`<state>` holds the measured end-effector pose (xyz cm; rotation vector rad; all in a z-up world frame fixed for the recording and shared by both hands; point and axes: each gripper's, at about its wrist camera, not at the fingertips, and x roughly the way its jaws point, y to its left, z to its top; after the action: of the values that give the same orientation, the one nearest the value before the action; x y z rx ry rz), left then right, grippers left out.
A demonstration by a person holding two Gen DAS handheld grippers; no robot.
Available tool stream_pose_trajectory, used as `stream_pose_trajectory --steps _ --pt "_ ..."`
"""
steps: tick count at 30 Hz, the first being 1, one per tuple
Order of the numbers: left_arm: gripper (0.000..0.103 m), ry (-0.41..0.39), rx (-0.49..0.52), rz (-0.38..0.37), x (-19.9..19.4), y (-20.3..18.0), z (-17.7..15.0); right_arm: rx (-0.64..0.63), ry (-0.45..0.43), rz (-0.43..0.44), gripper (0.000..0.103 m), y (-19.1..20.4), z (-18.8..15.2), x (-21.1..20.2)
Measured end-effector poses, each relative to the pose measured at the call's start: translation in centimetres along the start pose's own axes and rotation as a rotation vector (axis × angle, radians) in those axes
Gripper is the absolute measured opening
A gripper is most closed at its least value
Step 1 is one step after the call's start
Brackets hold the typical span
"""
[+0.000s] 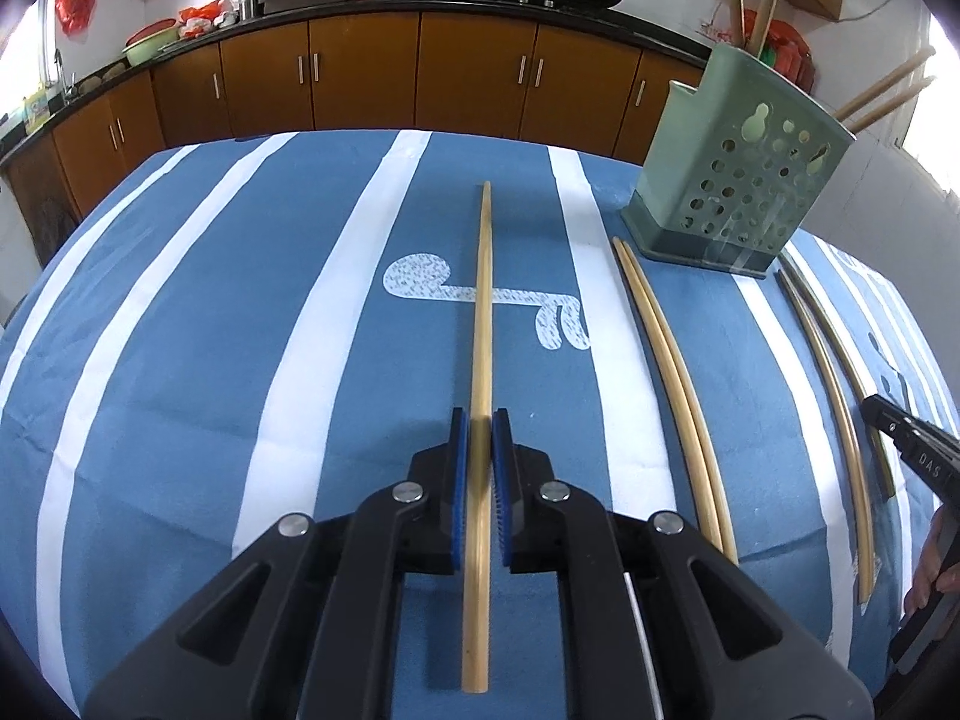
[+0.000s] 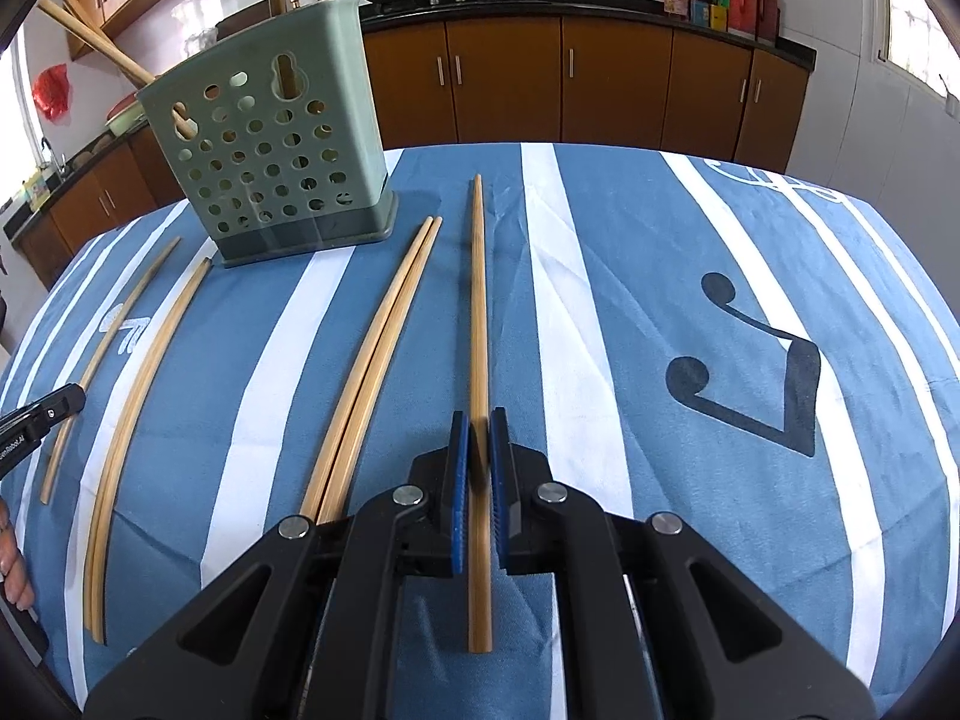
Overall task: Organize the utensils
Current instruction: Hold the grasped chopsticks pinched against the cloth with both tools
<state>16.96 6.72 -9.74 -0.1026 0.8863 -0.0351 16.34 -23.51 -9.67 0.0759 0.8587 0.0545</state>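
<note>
The left gripper [image 1: 480, 420] was clamped on a chopstick [image 1: 483, 312] that ran straight ahead between its blue pads [image 1: 459, 468], its butt end reaching back under the jaws. To the right of those jaws a pair of chopsticks [image 1: 666, 372] lay touching side by side on the striped cloth [image 1: 210, 330], and ahead to the right stood the green holder [image 1: 738, 180] with several sticks already upright in it. The right gripper [image 2: 478, 420] was likewise closed on a single stick [image 2: 478, 300], pinched between its pads and pointing forward. Left of these jaws lay the same pair [image 2: 384, 348]; the holder [image 2: 270, 162] stood ahead to the left.
</note>
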Motion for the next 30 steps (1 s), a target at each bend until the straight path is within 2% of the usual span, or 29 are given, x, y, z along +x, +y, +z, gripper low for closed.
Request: stream_pose_trajectory --steps 30 --pt "0.011 -0.001 -0.047 -0.041 -0.06 0.58 0.06 0.007 -0.001 0.007 0.009 -0.2 -0.04 0.02"
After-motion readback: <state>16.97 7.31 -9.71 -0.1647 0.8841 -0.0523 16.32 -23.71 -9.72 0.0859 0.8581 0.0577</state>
